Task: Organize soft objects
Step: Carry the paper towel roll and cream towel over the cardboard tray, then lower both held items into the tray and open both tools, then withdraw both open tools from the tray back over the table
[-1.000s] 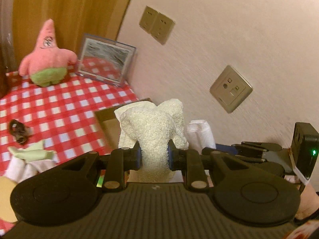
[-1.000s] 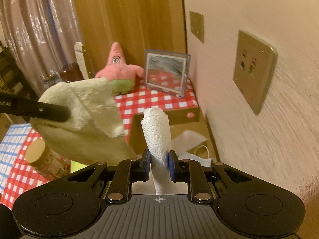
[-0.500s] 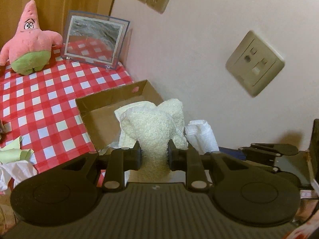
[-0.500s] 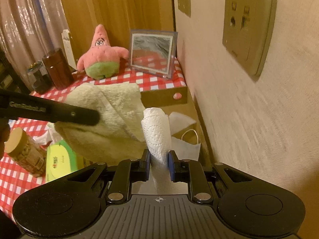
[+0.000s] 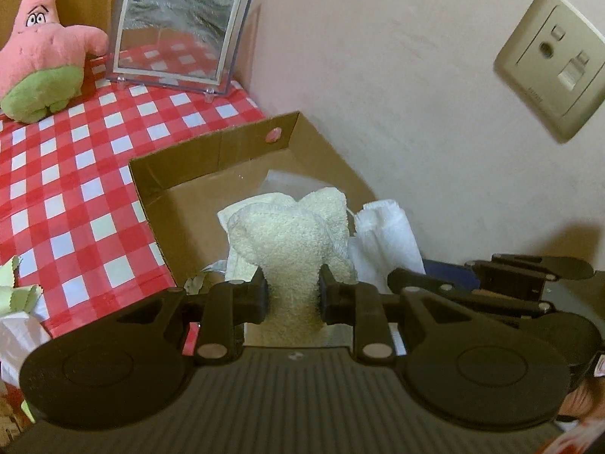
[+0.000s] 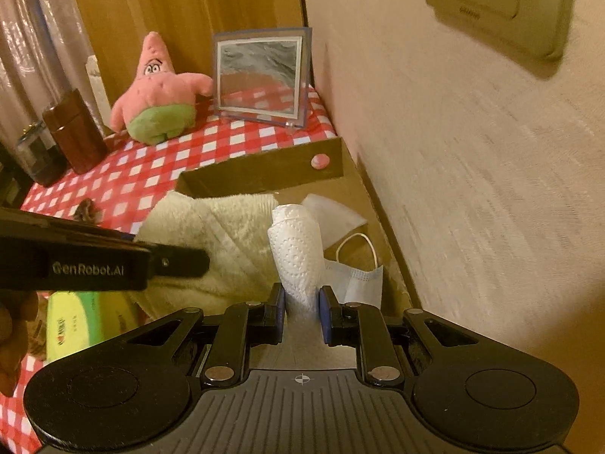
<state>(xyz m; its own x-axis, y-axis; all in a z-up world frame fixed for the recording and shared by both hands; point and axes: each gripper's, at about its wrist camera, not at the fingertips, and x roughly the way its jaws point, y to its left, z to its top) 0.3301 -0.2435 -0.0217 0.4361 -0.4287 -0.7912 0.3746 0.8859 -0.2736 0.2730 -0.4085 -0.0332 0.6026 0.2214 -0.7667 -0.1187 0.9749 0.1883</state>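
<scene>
My left gripper [image 5: 293, 297] is shut on a cream terry towel [image 5: 291, 242] and holds it over the open cardboard box [image 5: 211, 159]. My right gripper [image 6: 301, 312] is shut on a white paper towel [image 6: 297, 249], also over the box [image 6: 264, 172], beside the wall. The cream towel [image 6: 223, 238] hangs left of the paper towel in the right wrist view. The paper towel [image 5: 385, 234] shows right of the cream towel in the left wrist view. A white face mask [image 6: 355, 276] lies inside the box.
A pink star plush [image 6: 159, 90] and a framed mirror [image 6: 262, 77] stand at the back of the red checked tablecloth [image 5: 68, 174]. A brown jar [image 6: 73, 130] stands at the left. A green packet [image 6: 87, 321] lies near the left gripper. The wall with sockets [image 5: 552, 64] runs along the right.
Both grippers have moved forward and lower with their cloths, so that the box now lies directly under them. Both grips are unchanged.
</scene>
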